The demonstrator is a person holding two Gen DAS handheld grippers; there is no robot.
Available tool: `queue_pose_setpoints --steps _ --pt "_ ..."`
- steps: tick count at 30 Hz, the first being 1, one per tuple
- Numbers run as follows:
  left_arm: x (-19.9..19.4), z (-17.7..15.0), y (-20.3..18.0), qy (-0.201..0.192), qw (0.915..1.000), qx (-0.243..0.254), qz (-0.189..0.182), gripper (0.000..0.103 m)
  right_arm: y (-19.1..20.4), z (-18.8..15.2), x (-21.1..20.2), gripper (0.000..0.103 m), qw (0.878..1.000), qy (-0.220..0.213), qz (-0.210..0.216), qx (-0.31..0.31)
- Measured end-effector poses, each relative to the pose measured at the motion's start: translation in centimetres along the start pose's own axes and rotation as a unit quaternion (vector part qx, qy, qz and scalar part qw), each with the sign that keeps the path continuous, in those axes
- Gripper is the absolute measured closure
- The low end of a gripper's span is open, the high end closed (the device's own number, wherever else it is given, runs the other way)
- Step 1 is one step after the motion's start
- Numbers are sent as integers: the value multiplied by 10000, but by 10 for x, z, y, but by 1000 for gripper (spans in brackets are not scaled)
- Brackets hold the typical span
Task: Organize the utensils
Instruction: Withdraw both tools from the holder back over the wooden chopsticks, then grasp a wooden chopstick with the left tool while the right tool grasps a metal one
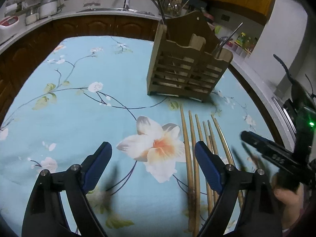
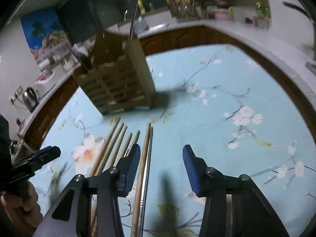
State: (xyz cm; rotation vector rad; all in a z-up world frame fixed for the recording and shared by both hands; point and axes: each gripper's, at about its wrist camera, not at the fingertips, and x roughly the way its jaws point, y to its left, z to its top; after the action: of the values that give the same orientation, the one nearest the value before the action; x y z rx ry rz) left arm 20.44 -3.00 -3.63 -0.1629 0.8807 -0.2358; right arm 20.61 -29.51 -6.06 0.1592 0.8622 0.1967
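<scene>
Several wooden chopsticks lie side by side on the blue floral tablecloth, in front of a slatted wooden utensil holder that has metal utensils standing in it. My left gripper is open above the cloth; the two leftmost chopsticks pass just inside its right finger, untouched. My right gripper is open too. One wooden chopstick and a thin metal chopstick run between its fingers near the left pad, with no grip. Each gripper shows at the edge of the other's view, blurred.
Kitchen counters with dark wood cabinet fronts curve round the table on the far and right sides. A sink, jars and a second utensil rack stand on them, and a kettle at the left. A hand holds the left gripper.
</scene>
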Motion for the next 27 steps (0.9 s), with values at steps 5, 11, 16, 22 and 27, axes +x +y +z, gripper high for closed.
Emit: queue_pose_setpoints --steps 5,11,16,22,27 --pt "14 3 -5 169 9998 122 -11 20 8 2 28 73 9987 377 -178 -282" --pt "27 10 -7 332 9992 232 -25 24 13 7 41 73 9973 504 -249 -479" --pt "34 16 -6 360 9991 219 -47 25 19 11 46 79 9960 556 -325 -619" --pt "52 30 -21 515 9977 423 -111 36 21 16 53 96 9931 607 -507 -867" --pt "75 41 -48 688 9943 791 -172 47 -18 11 35 96 9952 601 -565 -520"
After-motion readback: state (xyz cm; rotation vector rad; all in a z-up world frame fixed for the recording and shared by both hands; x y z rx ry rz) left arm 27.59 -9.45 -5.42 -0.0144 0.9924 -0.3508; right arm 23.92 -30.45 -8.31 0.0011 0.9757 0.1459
